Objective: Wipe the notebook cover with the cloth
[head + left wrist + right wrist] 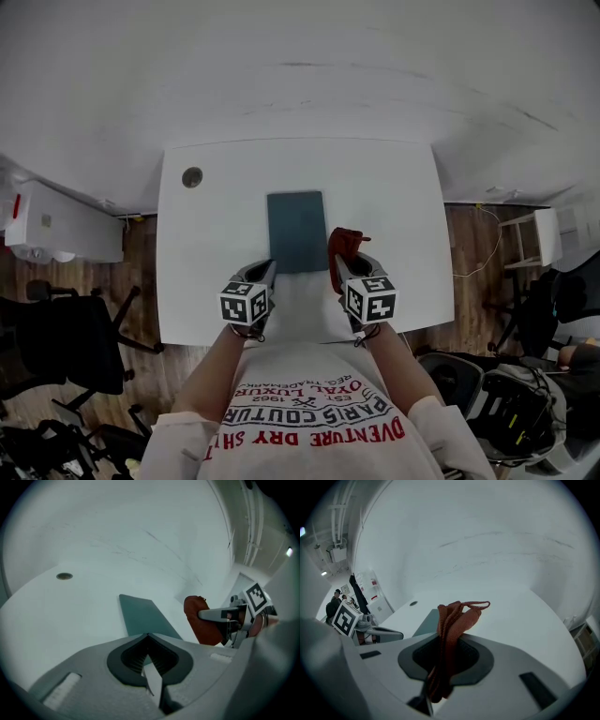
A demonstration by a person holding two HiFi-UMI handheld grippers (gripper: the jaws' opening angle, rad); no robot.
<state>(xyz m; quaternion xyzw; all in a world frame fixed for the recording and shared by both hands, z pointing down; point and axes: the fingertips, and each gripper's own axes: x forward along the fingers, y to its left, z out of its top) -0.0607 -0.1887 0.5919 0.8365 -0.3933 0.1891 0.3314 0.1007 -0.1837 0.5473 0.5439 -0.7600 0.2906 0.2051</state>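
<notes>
A dark teal notebook (pixel 296 231) lies flat in the middle of the white table (pixel 225 253); it also shows in the left gripper view (pixel 145 616) and partly in the right gripper view (pixel 426 620). My right gripper (pixel 338 268) is shut on a rust-red cloth (pixel 344 242), which sticks up bunched between the jaws (pixel 452 620), just right of the notebook's near right corner. My left gripper (pixel 265 272) sits at the notebook's near left corner, jaws shut with nothing held (pixel 149 641). The cloth and right gripper also appear in the left gripper view (pixel 202 620).
A small round dark grommet (pixel 192 176) sits near the table's far left corner. Black office chairs (pixel 66 342) stand left of the table, a white cabinet (pixel 56 225) further left, and chairs and cables (pixel 506 375) to the right. The floor is wood.
</notes>
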